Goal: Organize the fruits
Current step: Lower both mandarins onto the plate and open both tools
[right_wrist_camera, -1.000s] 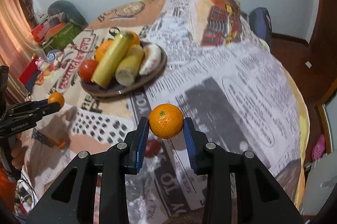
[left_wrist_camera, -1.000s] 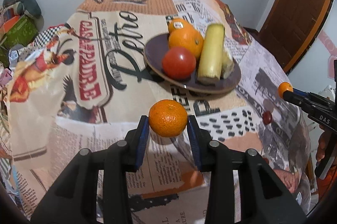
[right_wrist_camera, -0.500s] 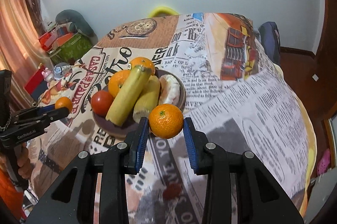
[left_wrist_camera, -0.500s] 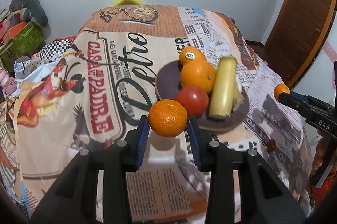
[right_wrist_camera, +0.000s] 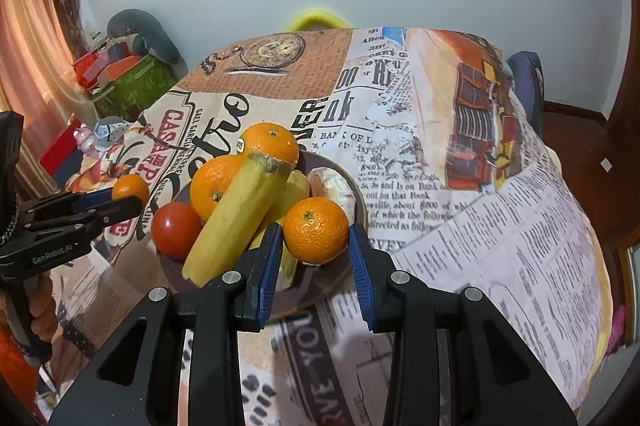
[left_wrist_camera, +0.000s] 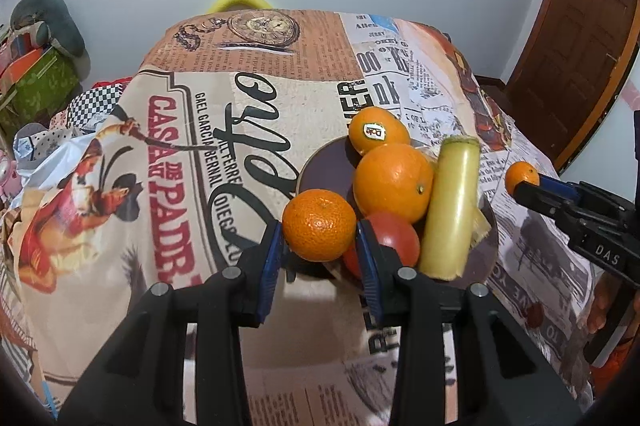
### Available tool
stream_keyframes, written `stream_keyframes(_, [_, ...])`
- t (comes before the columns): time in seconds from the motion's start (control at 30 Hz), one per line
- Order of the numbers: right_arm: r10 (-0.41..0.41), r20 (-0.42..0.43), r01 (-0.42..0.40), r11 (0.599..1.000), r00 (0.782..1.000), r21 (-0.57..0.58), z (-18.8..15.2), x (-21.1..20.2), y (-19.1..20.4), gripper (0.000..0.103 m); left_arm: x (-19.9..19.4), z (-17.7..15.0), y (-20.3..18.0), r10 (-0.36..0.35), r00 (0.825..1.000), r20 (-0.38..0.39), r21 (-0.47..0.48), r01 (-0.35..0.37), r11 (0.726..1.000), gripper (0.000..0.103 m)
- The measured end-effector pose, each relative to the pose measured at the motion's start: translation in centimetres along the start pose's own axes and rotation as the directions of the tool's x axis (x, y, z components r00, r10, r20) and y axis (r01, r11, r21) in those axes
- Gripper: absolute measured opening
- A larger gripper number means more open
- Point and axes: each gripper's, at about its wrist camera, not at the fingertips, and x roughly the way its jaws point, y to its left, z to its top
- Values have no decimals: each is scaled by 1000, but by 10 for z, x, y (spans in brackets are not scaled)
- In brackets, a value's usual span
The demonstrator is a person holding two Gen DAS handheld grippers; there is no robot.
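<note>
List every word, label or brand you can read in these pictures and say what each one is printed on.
"Dole": sticker on the far orange.
"CASA DE PADRE": red lettering on the tablecloth.
"GenRobot.AI": left gripper body.
"DAS": right gripper body, rest cut off.
"BANK OF": tablecloth newsprint.
Remaining small newsprint: too blurred to read.

Light: bright, even, indoor
Shadows: soft, under plate (left_wrist_camera: 320, 170)
Edges: fisheye bending, dark corners
Focus: sharp near, slight blur far
</note>
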Motion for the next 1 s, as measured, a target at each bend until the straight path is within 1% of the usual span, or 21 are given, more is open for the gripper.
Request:
stream_keyframes(0.27, [-9, -29, 9, 1000, 1000, -14, 8, 22, 1, 31, 22, 15, 4, -20, 1000, -17, -24, 19, 1000, 37])
stream_keyframes(0.47, [-23, -41, 22, 1000, 999, -19, 11, 35, -1, 31, 36, 19, 3, -28, 999, -37, -26, 27, 999, 37])
stream_keyframes(0.6, [-14, -48, 14, 1000, 999, -2, 11, 41, -5, 31, 42, 18, 2, -44, 998, -55, -29, 42, 999, 37])
stream_keyframes(0.73, [5, -45, -5, 1000, 999, -10, 10, 42, -3, 31, 43, 18, 2, -64, 997, -53, -30, 63, 998, 37])
stream_keyframes(0.8, [9, -47, -10, 1000, 999, -20, 10, 43, -1, 32, 42, 18, 2, -70, 996, -53, -30, 68, 997, 43])
stream_keyframes(0.83, [9, -50, -10, 1000, 999, -23, 10, 44, 0, 32, 41, 18, 2, -72, 996, -52, -32, 71, 997, 44])
stream_keyframes(1.0, [5, -56, -6, 1000, 998, -25, 9, 45, 1, 32, 38, 17, 3, -70, 996, -50, -37, 68, 997, 44])
